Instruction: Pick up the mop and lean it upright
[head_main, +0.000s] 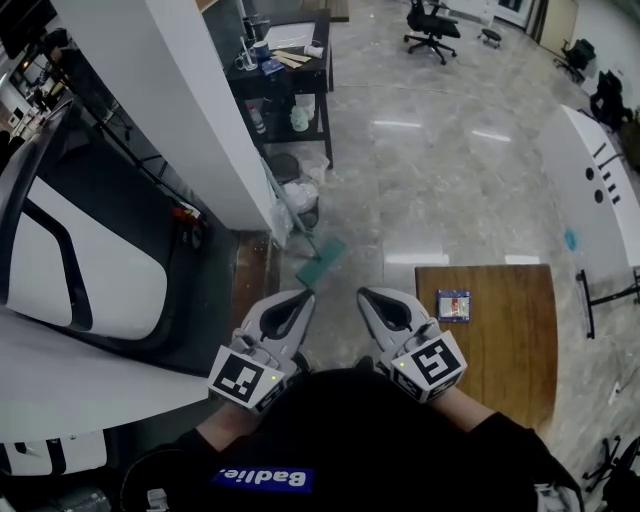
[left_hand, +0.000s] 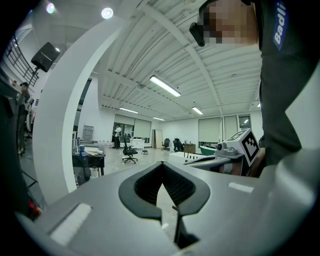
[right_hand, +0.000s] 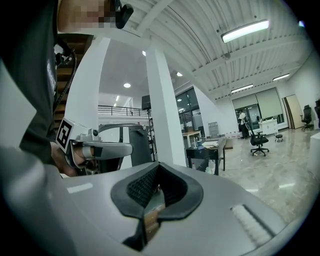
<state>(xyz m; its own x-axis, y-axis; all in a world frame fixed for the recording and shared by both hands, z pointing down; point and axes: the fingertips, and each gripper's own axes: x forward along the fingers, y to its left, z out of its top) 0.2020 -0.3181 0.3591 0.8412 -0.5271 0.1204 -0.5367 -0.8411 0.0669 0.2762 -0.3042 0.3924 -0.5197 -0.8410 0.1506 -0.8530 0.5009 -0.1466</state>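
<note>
- While the left gripper (head_main: 303, 297) hangs at the person's front, its jaws are pressed together, empty.
- Right gripper (head_main: 366, 295) beside it, likewise closed on nothing.
- Mop (head_main: 322, 262) ahead of both, teal head on the floor by the white pillar (head_main: 190, 110).

Looks like a big open-plan office, or some tech company's showroom hall. Glossy stone floor (head_main: 440, 170) going on forever, black swivel office chairs (head_main: 432, 25) parked around, and a cluttered black worktop (head_main: 290, 70) tucked against a fat white pillar (head_main: 170, 110). Overhead there's a ribbed white ceiling with long strip lights (left_hand: 164, 86), plus a railed mezzanine (right_hand: 120, 111) further back. A bare wooden worktop (head_main: 500, 340) sits nearby, with more desks along the far windows
</note>
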